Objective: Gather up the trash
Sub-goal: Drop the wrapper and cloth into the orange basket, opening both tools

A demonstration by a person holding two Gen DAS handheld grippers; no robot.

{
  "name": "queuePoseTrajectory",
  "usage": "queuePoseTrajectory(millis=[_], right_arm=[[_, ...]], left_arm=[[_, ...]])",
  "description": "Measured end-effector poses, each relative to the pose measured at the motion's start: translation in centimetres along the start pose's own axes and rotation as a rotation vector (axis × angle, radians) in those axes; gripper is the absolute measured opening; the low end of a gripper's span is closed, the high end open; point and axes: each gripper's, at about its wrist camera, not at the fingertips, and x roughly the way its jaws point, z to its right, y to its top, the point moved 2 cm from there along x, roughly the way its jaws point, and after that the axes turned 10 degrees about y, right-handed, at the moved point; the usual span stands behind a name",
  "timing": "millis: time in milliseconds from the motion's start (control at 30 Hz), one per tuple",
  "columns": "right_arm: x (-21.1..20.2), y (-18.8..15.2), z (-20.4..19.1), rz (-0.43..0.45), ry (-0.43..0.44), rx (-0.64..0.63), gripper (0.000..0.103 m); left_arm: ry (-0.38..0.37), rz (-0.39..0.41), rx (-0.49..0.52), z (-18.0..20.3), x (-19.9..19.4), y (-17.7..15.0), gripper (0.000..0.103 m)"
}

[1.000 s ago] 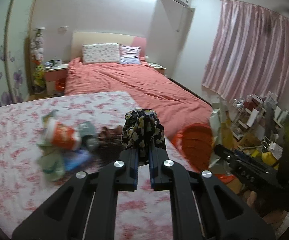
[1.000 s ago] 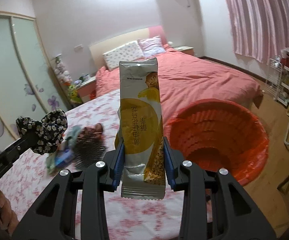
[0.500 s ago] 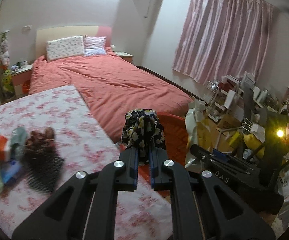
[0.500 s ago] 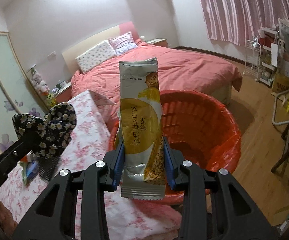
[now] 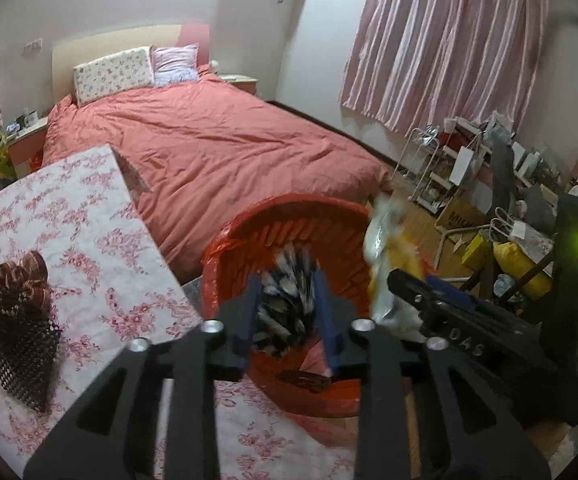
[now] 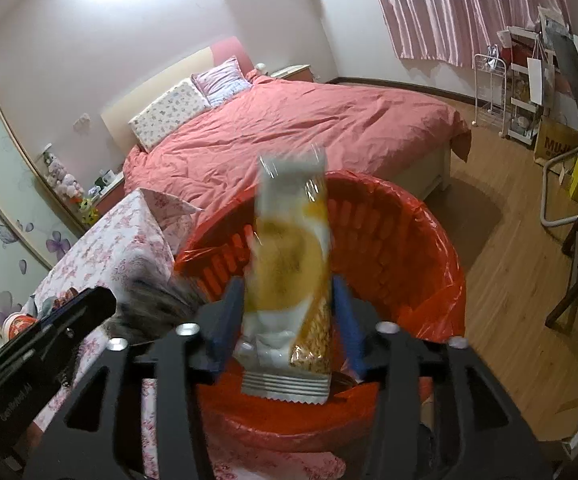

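From the left wrist view, my left gripper point(image 5: 287, 316) hangs over the mouth of the red-lined bin point(image 5: 229, 252), which stands against the edge of the desk point(image 5: 89, 220). Its fingers point(image 5: 249, 312) are opening, and the black floral cloth point(image 5: 287, 300) blurs between them, seemingly loose of the pads and dropping. I judge the release well placed: the cloth sits over the bin's inside, not its rim. To do this cleanly I keep the hand steady until the cloth clears the fingers, since soft fabric can snag on a pad. More litter waits on the desk at the left: a dark mesh piece point(image 5: 25, 344) with other scraps beside it.

From the right wrist view, my right gripper point(image 6: 289, 320) is also above the bin point(image 6: 429, 248), its fingers point(image 6: 225, 320) opening around the yellow snack wrapper point(image 6: 289, 280). The wrapper stands upright between them, blurred, apparently slipping free. Its lower edge is inside the bin's near rim, so it should fall in. A light, stiff wrapper may tip sideways, so I open fully and don't pull away early. The left gripper point(image 6: 69, 320) shows at the left with the cloth a grey smear beside it.
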Motion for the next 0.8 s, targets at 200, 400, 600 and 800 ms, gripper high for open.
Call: queuePoseTrajectory(millis=[200,400,600,800], right_arm=[[-0.5,-0.5,0.1,-0.008,-0.018,-0.005,0.059],[-0.5,0.1,-0.3,-0.012,-0.020,-0.016,0.060],[-0.6,-0.4,-2.6,-0.021,-0.009,-0.063,0.060],[-0.3,-1.2,-5.7,-0.044,0.018,-0.116,0.060]], left_arm=[[0.066,-0.001,-0.014,-2.3,-0.2,-0.6,0.048],[0.146,0.019,-0.002,-4.6,-2.0,-1.8,0.058],[0.199,0.016,-0.029,-7.8,-3.6,-2.9,0.059],[0.251,0.011,-0.087,-11.7,-5.2,-4.2,0.060]])
